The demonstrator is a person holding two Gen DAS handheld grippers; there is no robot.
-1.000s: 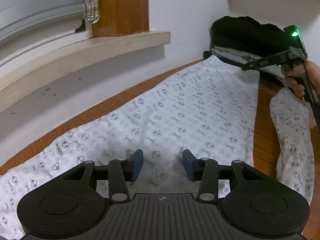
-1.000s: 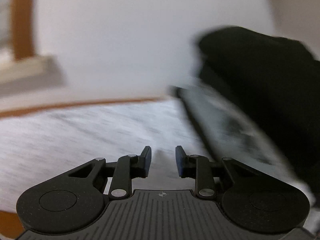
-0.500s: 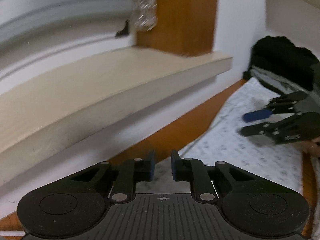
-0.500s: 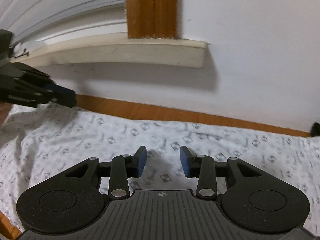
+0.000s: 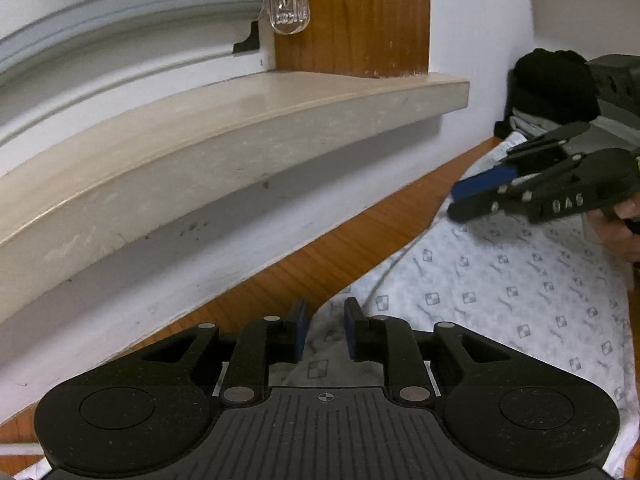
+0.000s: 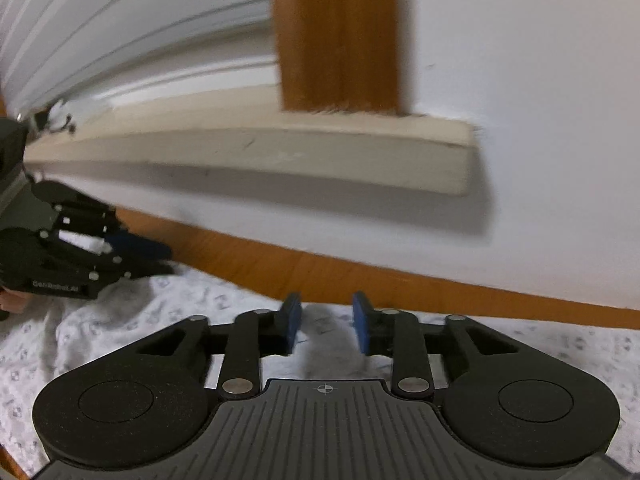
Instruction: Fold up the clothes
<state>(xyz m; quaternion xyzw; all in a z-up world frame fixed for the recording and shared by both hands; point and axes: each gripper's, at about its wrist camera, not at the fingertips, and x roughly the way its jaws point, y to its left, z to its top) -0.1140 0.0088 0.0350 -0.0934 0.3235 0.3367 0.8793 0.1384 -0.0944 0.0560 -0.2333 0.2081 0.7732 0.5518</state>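
Left gripper (image 5: 325, 334): tilted down over the near corner of the patterned garment (image 5: 520, 280), at the garment's end nearest the wall; its black linkage arms converge on blue pads, and a raised peak of cloth stands in the narrow gap between them; the jaws have just closed in and then eased apart slightly, and whether the pads press the cloth I cannot tell
Right gripper (image 6: 326, 326): also tilted down, over the garment's wall-side edge; blue pads apart, a grey mound of cloth rising between them without clear contact; the jaws have just widened
Hand (image 5: 618, 232): partly seen at the right edge of the left wrist view, wrapped around the right gripper's handle
Garment: thin white woven cloth with small grey square and dash motifs, lying flat and lightly wrinkled on the wooden table (image 5: 332, 256); its long axis runs along the wall, from the left gripper's corner towards the dark pile
Table: orange-brown wood grain, a bare strip showing between garment and wall
Window sill (image 5: 224, 136): beige, smooth, thick slab jutting over the table's far edge, with a wooden post (image 5: 360, 16) standing on it
Dark pile (image 5: 552, 80): black and grey folded cloth at the table's far end, against the wall
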